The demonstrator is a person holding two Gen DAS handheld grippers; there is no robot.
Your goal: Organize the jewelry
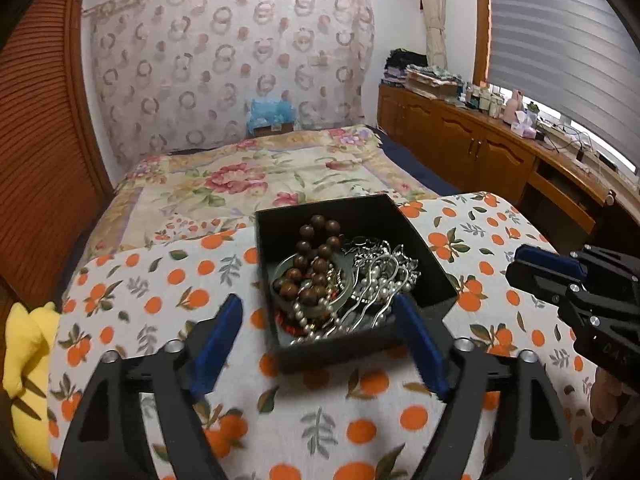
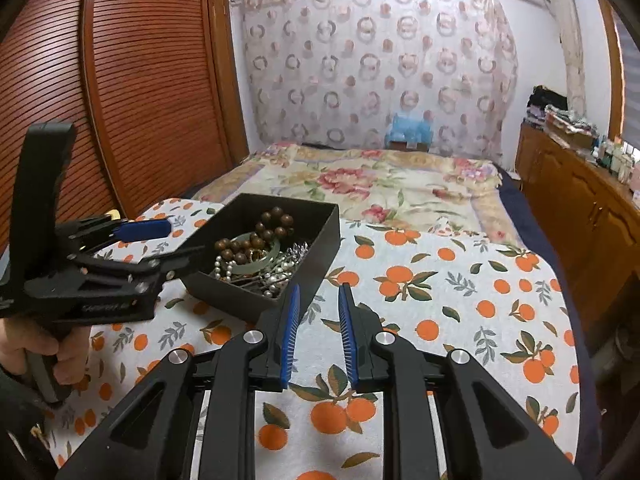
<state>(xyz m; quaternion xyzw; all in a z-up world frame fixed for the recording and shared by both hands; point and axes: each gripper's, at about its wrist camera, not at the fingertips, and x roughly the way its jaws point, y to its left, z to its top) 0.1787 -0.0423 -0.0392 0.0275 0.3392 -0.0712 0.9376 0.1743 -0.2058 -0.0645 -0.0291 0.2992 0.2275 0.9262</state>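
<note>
A black open box (image 1: 332, 209) sits on the orange-print cloth and holds a heap of jewelry. In it lie a brown wooden bead bracelet (image 1: 316, 264), a pearl strand (image 1: 304, 316), silver chains and pins (image 1: 384, 272) and a pale green bangle (image 2: 273, 258). My left gripper (image 1: 319, 304) stands wide open just short of the box's near wall, with nothing pressed between its blue pads; it also shows in the right wrist view (image 2: 176, 244). My right gripper (image 2: 320, 290) is by the box's near right corner, slightly open with nothing between its fingers; its side shows in the left wrist view (image 1: 560, 276).
The orange-print cloth (image 2: 440, 280) covers the table in front of a bed with a floral quilt (image 1: 248, 176). A yellow soft toy (image 1: 28, 360) lies at the table's left edge. Slatted wooden doors (image 2: 140, 100) stand left, and a wooden cabinet (image 1: 460, 136) with clutter stands right.
</note>
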